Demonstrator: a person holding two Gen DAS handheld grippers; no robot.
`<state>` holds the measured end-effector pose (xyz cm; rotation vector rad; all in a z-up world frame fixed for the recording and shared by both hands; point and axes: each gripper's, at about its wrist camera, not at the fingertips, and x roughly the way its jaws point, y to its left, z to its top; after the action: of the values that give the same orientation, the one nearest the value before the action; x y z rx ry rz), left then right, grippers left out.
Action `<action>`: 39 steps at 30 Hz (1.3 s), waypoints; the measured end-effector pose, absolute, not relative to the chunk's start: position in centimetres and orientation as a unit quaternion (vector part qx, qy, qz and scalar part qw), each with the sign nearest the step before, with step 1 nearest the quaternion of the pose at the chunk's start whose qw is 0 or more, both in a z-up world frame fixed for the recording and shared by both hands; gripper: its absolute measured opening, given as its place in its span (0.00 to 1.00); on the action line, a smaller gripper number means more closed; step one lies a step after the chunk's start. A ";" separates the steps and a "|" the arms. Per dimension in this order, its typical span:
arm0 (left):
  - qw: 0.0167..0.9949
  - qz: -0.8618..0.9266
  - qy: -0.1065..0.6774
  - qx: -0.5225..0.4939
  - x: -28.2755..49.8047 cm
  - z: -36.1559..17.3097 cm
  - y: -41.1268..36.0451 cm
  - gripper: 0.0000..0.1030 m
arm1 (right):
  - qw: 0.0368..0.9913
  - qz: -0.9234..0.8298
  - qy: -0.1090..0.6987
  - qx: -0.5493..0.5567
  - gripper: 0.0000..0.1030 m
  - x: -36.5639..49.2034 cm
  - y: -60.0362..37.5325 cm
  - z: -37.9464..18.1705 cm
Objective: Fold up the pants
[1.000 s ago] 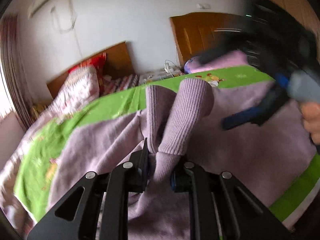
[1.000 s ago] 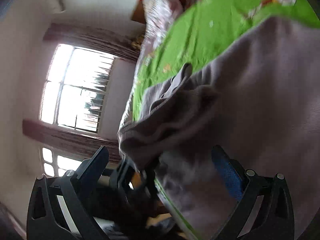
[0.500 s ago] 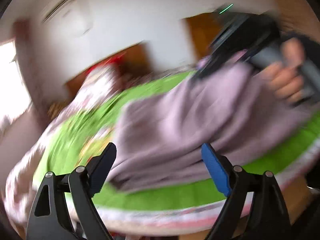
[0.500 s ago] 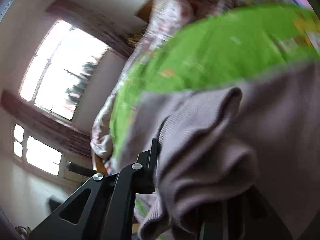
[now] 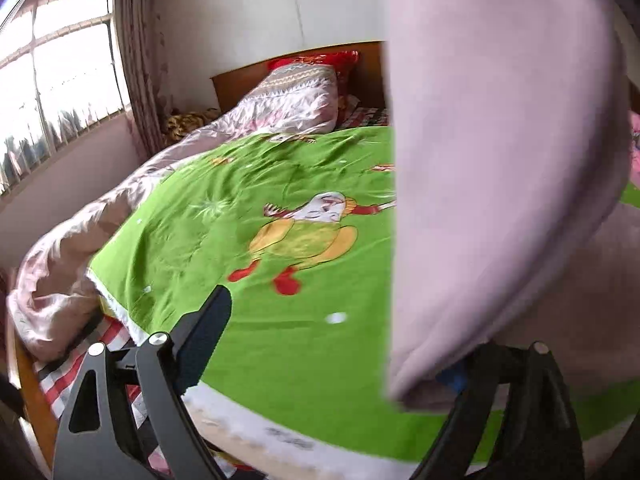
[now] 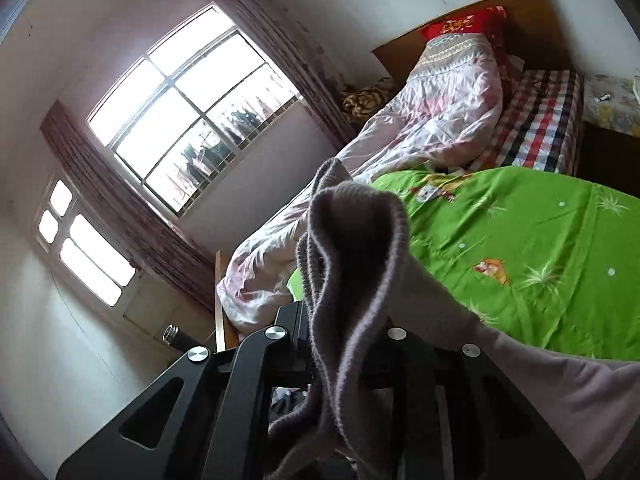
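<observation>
Right gripper (image 6: pixel 344 344) clamps pants (image 6: pixel 352 264) hanging lengthwise downward; left gripper (image 5: pixel 332 344) opening, empty.

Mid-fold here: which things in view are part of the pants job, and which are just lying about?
Job:
pants, clamped in the right gripper
left gripper, jaws opening, nothing pinched
green blanket, the folding surface

Lying about:
pink quilt
red pillow
plaid sheet
curtains

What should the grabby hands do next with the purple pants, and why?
Probably the left gripper, whose jaws are opening, should close on the hanging pants beside its right finger. The right gripper alone pinches a bunched edge, so the pants dangle above the green blanket and cannot be laid flat.
</observation>
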<state>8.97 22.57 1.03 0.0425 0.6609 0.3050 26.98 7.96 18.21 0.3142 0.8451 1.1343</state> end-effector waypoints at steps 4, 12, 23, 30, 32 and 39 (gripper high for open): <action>0.943 0.089 0.322 0.009 7.8 0.3 25.3 0.94 | 0.751 0.497 0.403 0.162 0.26 28.3 5.7 16.2; 0.942 0.091 0.320 0.048 8.0 -1.2 24.8 0.99 | 0.741 0.453 0.425 0.255 0.26 26.4 -3.8 9.1; 0.926 0.102 0.325 0.159 8.4 -1.4 21.5 0.99 | 0.760 0.311 0.483 0.305 0.39 24.0 -10.6 -5.0; 0.925 0.124 0.316 0.171 8.1 -1.4 20.6 0.98 | 0.786 0.336 0.474 0.211 0.59 20.7 -8.9 -2.8; 0.925 0.125 0.315 0.174 8.1 -1.4 20.5 0.98 | 0.785 0.333 0.481 0.205 0.43 20.6 -8.6 -3.7; 0.915 0.132 0.302 0.234 7.6 -0.8 18.4 0.98 | 0.843 0.330 0.386 0.174 0.18 19.2 -9.6 1.4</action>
<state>7.63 18.36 -0.84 0.4825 0.6220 0.2716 19.22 -9.63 1.37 0.3666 0.8158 0.6978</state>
